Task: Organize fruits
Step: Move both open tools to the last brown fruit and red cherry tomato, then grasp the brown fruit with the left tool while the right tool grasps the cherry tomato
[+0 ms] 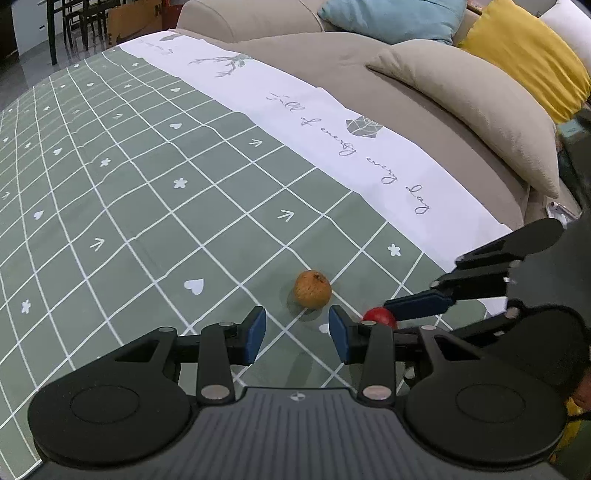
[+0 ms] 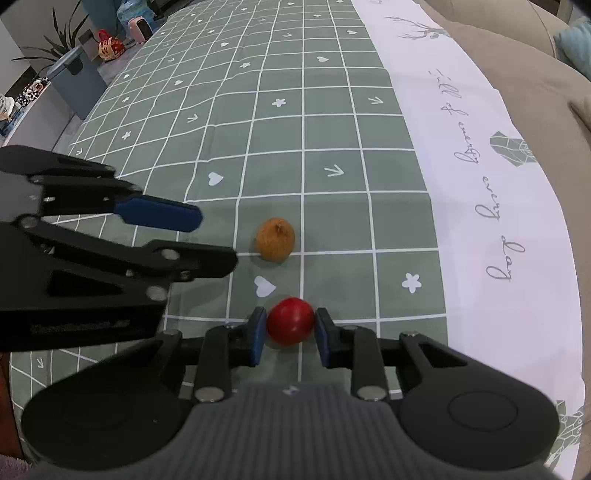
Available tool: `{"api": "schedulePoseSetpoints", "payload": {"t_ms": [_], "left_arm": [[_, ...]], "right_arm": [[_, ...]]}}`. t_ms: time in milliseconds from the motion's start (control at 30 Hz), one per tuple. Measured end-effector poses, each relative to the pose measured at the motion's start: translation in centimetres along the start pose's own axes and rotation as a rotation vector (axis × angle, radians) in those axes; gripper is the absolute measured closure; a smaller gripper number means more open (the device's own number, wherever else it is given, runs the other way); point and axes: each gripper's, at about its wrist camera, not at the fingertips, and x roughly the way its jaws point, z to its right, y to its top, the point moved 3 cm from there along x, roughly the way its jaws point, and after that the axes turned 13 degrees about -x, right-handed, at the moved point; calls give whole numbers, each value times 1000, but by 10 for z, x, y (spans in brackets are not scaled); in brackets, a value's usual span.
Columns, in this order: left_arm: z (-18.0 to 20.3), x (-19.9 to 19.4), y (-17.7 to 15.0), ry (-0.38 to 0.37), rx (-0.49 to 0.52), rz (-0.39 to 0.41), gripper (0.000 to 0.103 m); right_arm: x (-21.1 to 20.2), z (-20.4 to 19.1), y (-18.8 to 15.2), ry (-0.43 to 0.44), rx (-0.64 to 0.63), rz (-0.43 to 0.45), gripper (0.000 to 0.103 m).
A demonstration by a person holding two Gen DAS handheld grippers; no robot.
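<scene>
A small brown round fruit (image 1: 312, 289) lies on the green checked tablecloth (image 1: 147, 206), just beyond my open, empty left gripper (image 1: 297, 334). It also shows in the right wrist view (image 2: 276, 240). A red round fruit (image 2: 290, 320) sits between the blue pads of my right gripper (image 2: 290, 334), which is shut on it at table level. In the left wrist view the red fruit (image 1: 380, 316) peeks out to the right, held by the right gripper (image 1: 391, 314). The left gripper (image 2: 162, 236) reaches in from the left in the right wrist view.
A beige sofa (image 1: 369, 66) with blue (image 1: 391, 18) and yellow (image 1: 528, 55) cushions runs along the cloth's white printed border (image 1: 332, 129). Chairs (image 1: 74, 22) stand far left. A plant and blue cabinet (image 2: 74, 74) stand beyond the table.
</scene>
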Motion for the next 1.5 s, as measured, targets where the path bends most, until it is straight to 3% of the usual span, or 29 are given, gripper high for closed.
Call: {"api": "schedulePoseSetpoints", "payload": {"t_ms": [233,500,667,800,1133,1500], "left_arm": [[10,18,3,14,-10,3,56],[16,34,5,27,-33,-18,56],[20,36,4,32,-17,-19,74],[19,36,4,25,-34,-20,75],[18,-12,-7,14,-61,26,75],[25,-82,-42,12,-103,56,75]], "right_arm": [[-9,17,-5,-44,10,-12,79],[-9,22,-8,-38,24,-7,79],[-9,22,-9,-33,26,-5,79],[-12,19,-10,-36,23,-5,79],[-40,4,-10,-34,22,44,79],[-97,-35,-27,-34,-10,142,79]]}}
